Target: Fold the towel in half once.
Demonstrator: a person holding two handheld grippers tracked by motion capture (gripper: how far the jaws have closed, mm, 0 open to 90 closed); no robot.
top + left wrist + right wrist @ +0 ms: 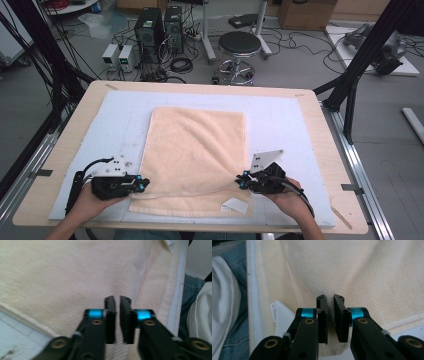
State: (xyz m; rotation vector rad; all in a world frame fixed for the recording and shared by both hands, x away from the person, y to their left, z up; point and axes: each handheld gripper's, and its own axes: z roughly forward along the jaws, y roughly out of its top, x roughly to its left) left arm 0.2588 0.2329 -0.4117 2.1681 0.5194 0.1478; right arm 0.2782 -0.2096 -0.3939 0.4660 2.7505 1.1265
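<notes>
A peach towel (195, 150) lies flat on the pale mat (285, 115), its near edge folded with a white label (235, 205) showing. My left gripper (145, 184) sits at the towel's near left edge. In the left gripper view its jaws (117, 302) stand nearly together with a ridge of towel (62, 277) pinched between the pads. My right gripper (241, 181) is at the near right edge. The right gripper view has its jaws (330, 301) pressed on a raised fold of towel (374, 277), with the label (280, 315) just to their left.
The mat covers a wooden table (320, 125) whose near edge is close behind both hands. Black frame posts (365, 55) stand at the table's sides. On the floor beyond are a stool (239, 47), computer cases (150, 30) and cables.
</notes>
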